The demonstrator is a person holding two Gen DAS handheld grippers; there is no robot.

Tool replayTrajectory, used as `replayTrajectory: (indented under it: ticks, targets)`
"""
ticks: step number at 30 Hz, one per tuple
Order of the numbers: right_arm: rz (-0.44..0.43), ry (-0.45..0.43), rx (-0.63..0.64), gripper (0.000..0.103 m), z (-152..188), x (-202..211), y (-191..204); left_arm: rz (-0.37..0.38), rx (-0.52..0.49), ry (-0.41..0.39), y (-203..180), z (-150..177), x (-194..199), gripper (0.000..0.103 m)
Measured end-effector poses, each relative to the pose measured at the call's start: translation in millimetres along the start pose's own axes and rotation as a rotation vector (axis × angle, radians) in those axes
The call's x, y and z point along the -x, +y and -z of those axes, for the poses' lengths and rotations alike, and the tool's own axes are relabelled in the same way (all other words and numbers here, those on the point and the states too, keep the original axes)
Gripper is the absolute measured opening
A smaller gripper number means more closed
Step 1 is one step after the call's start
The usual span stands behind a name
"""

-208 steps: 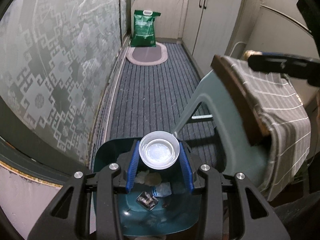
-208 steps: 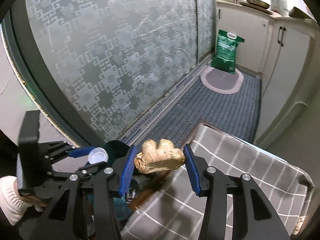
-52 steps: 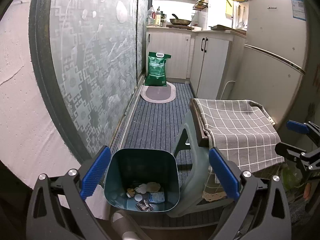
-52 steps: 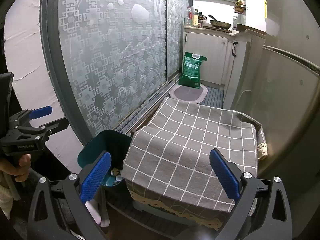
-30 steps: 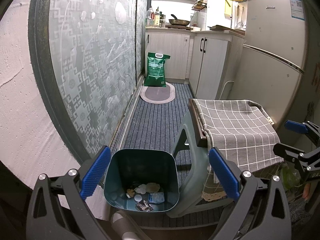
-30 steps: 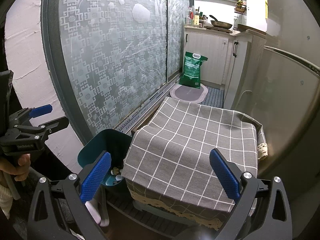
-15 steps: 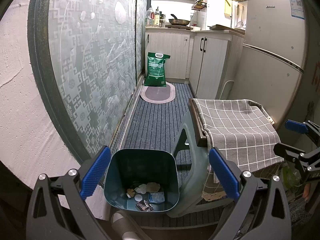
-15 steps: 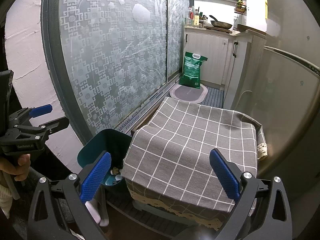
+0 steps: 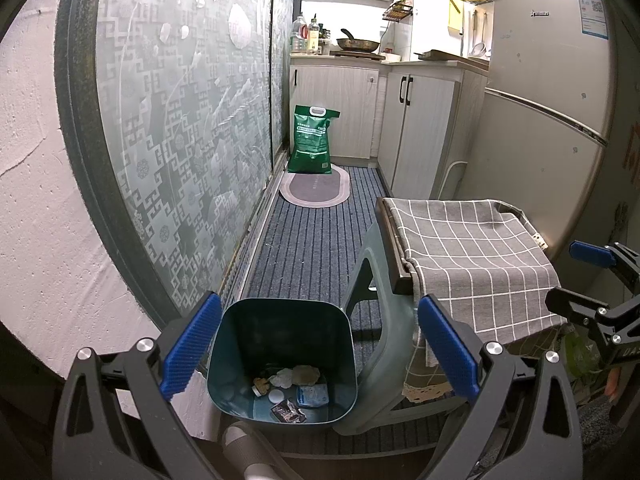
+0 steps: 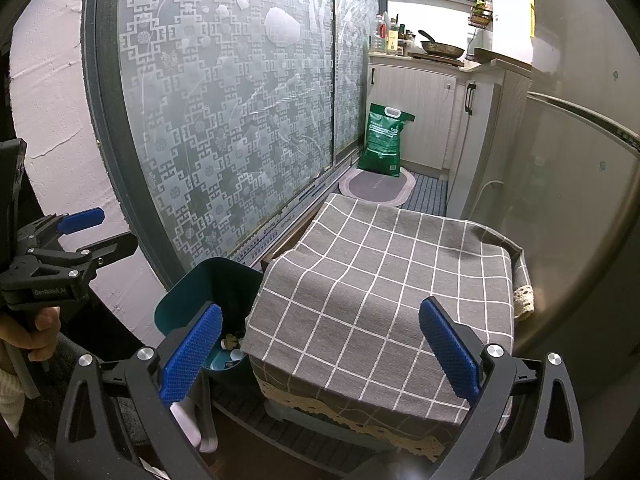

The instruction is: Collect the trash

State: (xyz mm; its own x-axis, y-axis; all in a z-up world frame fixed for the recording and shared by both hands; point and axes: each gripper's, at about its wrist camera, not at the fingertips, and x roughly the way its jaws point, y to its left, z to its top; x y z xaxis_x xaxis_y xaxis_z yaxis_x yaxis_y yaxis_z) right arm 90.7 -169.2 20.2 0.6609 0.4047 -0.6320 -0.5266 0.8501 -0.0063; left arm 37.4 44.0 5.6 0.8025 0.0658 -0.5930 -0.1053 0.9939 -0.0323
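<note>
Teal plastic forms the waste bin [image 9: 280, 336], which stands on the striped floor mat [image 9: 316, 240] just beside a stool draped in a grey checked cloth [image 9: 472, 248]. We note the trash lying at the bottom of the bin: a pale crumpled wad, a yellowish lump, a small white cap [image 9: 275, 395], a light blue packet [image 9: 312, 395] and a dark wrapper [image 9: 289, 410].

We find the left gripper [image 9: 318, 350] spread wide with nothing between its blue pads, held above and behind the bin mouth. The right gripper [image 10: 318, 350] is likewise spread and empty, poised over the near edge of the cloth. We judge both are held back so the cameras can survey bin and stool top. The cloth surface shows no item left on it, so collection appears complete or nearly so.

The left wrist view looks straight into the bin and lists its contents; the right wrist view shows only a sliver of them beside the cloth, but reveals the whole stool top and the person's hand [image 10: 34, 328] gripping the left tool.
</note>
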Motion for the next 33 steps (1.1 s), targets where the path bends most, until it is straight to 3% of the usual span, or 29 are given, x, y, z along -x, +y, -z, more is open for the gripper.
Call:
replayTrajectory:
  ticks: [33]
  targets:
    - [0.0,0.0,0.002,0.1,0.9,-0.2,0.0,0.007,0.001,0.012,-1.1,-0.9,-1.6,0.1]
